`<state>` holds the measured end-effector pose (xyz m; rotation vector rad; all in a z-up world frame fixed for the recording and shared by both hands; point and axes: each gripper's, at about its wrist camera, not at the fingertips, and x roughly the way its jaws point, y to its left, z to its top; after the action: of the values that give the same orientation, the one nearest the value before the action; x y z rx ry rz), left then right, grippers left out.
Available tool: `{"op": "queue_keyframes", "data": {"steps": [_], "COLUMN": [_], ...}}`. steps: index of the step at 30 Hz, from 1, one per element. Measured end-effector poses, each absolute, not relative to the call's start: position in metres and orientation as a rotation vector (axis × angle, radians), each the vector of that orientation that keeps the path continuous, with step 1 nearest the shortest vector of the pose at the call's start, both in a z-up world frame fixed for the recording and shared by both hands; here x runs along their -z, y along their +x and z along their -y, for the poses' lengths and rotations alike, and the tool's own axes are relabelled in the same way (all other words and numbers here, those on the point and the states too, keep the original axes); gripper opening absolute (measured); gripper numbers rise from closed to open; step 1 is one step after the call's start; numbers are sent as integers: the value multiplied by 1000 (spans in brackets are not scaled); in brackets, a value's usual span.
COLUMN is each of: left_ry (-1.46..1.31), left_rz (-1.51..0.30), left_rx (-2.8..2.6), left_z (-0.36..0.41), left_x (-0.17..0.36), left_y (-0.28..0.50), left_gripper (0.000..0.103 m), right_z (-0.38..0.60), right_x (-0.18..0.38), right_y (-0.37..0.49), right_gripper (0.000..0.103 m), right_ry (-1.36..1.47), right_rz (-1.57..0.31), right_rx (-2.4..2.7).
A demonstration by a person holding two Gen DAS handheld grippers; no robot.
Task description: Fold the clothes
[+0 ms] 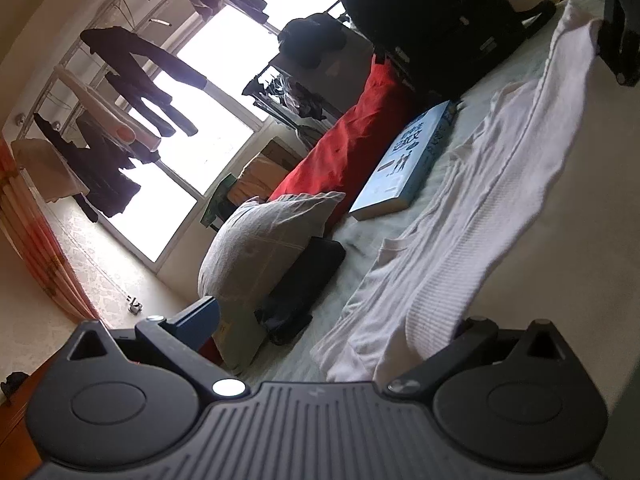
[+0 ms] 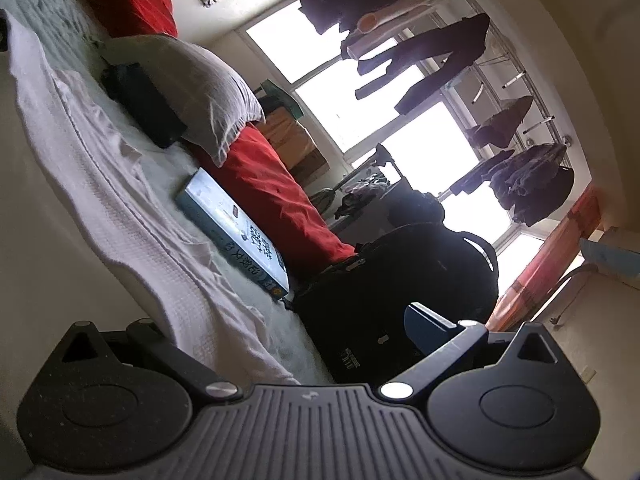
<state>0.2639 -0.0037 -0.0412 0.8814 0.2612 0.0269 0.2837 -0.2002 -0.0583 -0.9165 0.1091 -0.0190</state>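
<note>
Left wrist view has the white garment (image 1: 460,216) running diagonally from the lower centre to the upper right of the frame, spread long and rumpled on the pale bedcover (image 1: 360,236). Its near hem lies between the wide-apart fingers of the left gripper (image 1: 336,320), which tilts low over the bed. Its far end meets the right gripper (image 1: 620,36) at the upper right corner; whether that claw grips it I cannot tell here. Bare bedcover lies open between garment and book (image 1: 404,164). Right wrist view shows the garment (image 2: 120,184) along the left side, the right gripper (image 2: 280,320) with its fingers spread. Crowding the far edge are a grey pillow (image 1: 260,240), red bedding (image 1: 352,128) and a black backpack (image 2: 392,280).
</note>
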Motion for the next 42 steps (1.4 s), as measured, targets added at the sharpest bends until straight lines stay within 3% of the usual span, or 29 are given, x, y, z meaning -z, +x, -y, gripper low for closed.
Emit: {"op": "queue_keyframes", "data": {"steps": [16, 24, 42], "left_ry": [867, 797, 709], "left_rz": [-283, -423, -519], "left_rx": [-23, 53, 192], "left_z": [-8, -20, -41], "left_x": [49, 71, 13], "left_y": [353, 386, 287], "left_gripper": [103, 103, 102], "right_z": [188, 190, 245], "right_x": [59, 82, 22], "right_y": [368, 404, 342], "right_gripper": [103, 103, 103], "right_ry": [-928, -861, -562], "right_rz": [-105, -280, -455], "right_rx": [19, -55, -281]}}
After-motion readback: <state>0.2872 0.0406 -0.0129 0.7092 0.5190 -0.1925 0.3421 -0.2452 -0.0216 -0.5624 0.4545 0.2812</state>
